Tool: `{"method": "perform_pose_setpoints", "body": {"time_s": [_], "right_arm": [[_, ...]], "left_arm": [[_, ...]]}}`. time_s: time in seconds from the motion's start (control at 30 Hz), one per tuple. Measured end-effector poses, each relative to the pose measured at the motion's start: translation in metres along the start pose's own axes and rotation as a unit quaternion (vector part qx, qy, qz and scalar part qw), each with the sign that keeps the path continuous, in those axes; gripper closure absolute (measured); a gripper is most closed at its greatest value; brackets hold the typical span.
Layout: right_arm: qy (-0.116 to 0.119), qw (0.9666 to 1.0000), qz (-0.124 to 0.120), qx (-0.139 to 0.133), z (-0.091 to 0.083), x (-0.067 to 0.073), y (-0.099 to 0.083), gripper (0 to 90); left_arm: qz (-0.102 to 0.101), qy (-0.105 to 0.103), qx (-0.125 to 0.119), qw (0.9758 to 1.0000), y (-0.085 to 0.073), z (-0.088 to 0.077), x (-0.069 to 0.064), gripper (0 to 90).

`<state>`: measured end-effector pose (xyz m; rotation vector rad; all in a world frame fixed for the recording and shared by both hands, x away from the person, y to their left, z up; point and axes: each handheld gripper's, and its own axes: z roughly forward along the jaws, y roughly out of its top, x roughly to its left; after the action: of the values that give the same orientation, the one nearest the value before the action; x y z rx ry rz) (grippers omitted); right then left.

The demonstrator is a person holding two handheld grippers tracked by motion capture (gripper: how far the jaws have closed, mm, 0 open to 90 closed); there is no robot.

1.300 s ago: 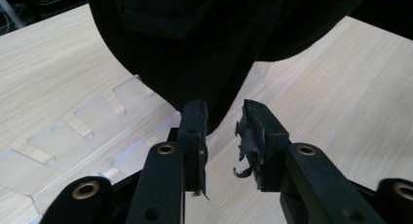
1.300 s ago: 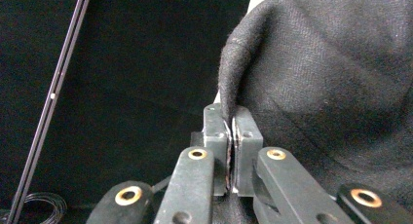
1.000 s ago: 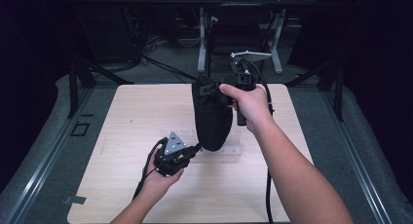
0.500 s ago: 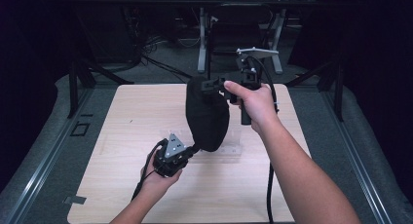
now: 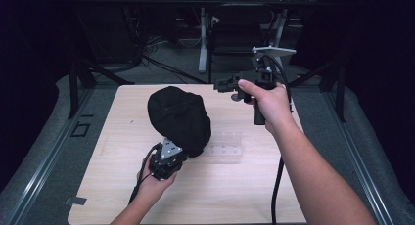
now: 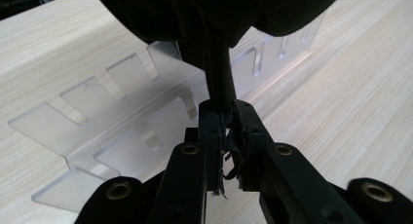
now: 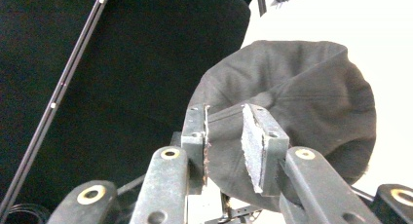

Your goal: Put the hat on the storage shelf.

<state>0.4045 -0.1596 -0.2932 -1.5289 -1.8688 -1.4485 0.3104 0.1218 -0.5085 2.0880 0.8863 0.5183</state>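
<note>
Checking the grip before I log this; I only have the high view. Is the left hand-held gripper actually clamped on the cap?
Observer: Yes. The left hand-held gripper is shut on a narrow black fold of the cap.
Operator: Right one let go?
Observer: The right hand-held gripper has just been opening its jaws. Nothing is between them, and the cap sits beyond.
Operator: Clear thing by the cap?
Observer: A rack with a row of slots, flat on the table.

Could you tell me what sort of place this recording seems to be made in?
Probably a lab or workshop recording station: a bare wooden table ringed by dark frame rails, loose cables on the floor behind, and another desk's legs further back.
</note>
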Motion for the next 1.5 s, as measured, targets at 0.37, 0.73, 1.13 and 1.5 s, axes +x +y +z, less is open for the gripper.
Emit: {"method": "perform_pose_setpoints", "body": {"time_s": [0.37,0.73,1.13,1.5], "right_arm": [[-0.062,0.9965,-0.054,-0.018,-0.011,0.003,-0.007,70.3],[-0.088,0.9939,-0.063,-0.023,-0.018,-0.002,-0.012,69.5],[-0.141,0.9864,-0.08,-0.029,-0.034,-0.018,-0.029,68.1],[-0.175,0.9784,-0.104,-0.036,-0.052,-0.038,-0.059,63.6]], "left_arm": [[-0.013,0.0,-0.01,0.9999,-0.02,0.002,-0.002,83.4],[-0.018,-0.007,-0.005,0.9998,-0.025,-0.01,0.001,67.1],[-0.062,0.015,-0.02,0.9978,-0.043,-0.036,0.025,52.0],[-0.096,0.029,-0.007,0.9949,-0.068,-0.051,0.048,48.1]]}}
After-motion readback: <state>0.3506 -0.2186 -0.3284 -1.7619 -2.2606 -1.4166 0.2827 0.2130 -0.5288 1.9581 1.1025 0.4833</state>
